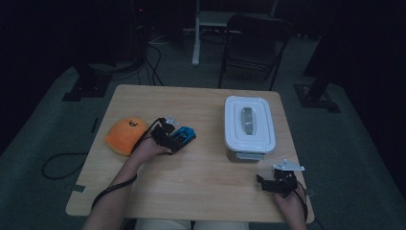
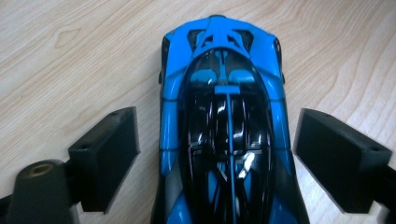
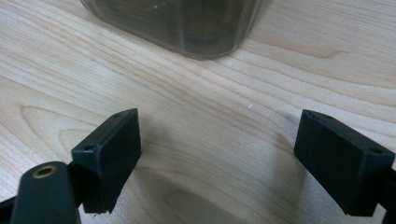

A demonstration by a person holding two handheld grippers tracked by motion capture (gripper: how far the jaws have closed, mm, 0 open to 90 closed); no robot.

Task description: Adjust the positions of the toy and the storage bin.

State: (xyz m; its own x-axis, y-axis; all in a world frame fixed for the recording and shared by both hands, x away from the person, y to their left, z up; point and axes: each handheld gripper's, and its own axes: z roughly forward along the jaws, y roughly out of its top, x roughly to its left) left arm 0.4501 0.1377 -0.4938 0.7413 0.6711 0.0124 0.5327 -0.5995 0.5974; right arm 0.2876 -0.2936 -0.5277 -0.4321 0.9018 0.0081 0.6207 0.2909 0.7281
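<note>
Two grippers work over a pale wooden table [image 1: 191, 182] in the high view. At the left, the left gripper [image 1: 178, 138] reaches over a blue and black toy car [image 1: 185, 134], which sits on the tabletop just right of an orange plush toy [image 1: 125, 135]. Well to the right stands a white lidded box [image 1: 249, 127], upright with its lid on. Near the table's front right corner, the right gripper [image 1: 269, 184] rests low over bare wood, apart from the box.

From the left gripper view, the toy car [image 2: 224, 126] lies lengthwise between the two black jaws of the left gripper [image 2: 217, 154]. A thin strip of wood shows between each pad and the car's flanks, so the jaws straddle the car without pressing on it.

From the right gripper view, the right gripper [image 3: 217, 158] has its jaws spread wide with bare table [image 3: 205, 126] between them. A rounded corner of the box [image 3: 187, 23] sits ahead of the jaws, clear of them.
</note>
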